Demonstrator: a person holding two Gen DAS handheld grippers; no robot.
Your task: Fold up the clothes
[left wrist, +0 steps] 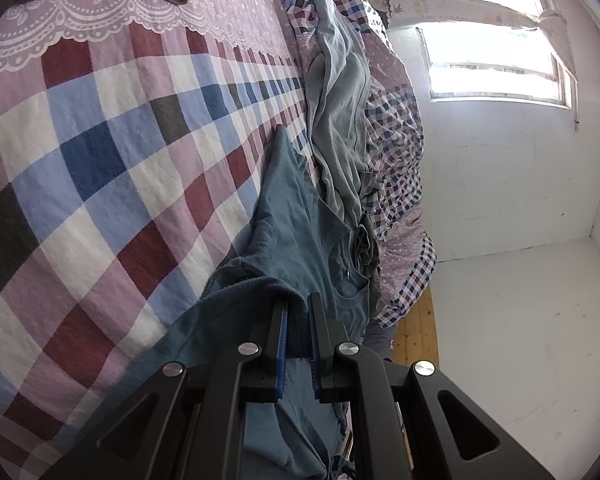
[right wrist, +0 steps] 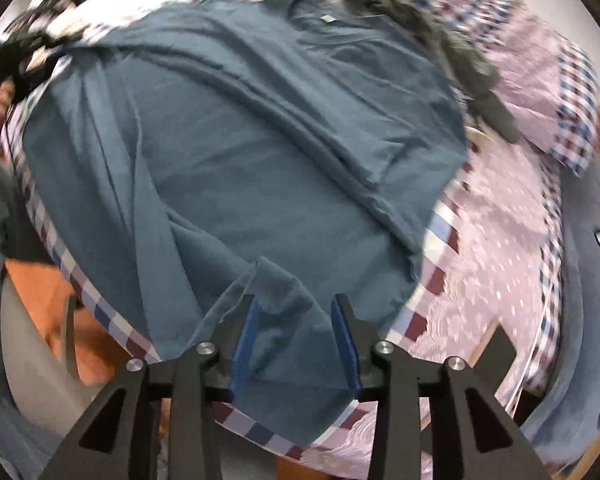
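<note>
Teal shirt point(right wrist: 240, 128) flat on bed point(left wrist: 100, 140). My left hand-held gripper point(left wrist: 298, 320) pinches its edge; right hand-held gripper point(right wrist: 296, 312) gapes, hem loose between. Close right first, then lift evenly toward 12 o'clock.

No legible text. Printed lettering on curtain point(left wrist: 420, 6) at window too small to read. Neck tag on blue shirt point(right wrist: 329, 19) blank.

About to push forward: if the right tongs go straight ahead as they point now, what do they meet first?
The teal shirt itself. Its hem already lies between the open right tongs, and the shirt's body spreads directly ahead on the bed. Depth is unclear.
</note>
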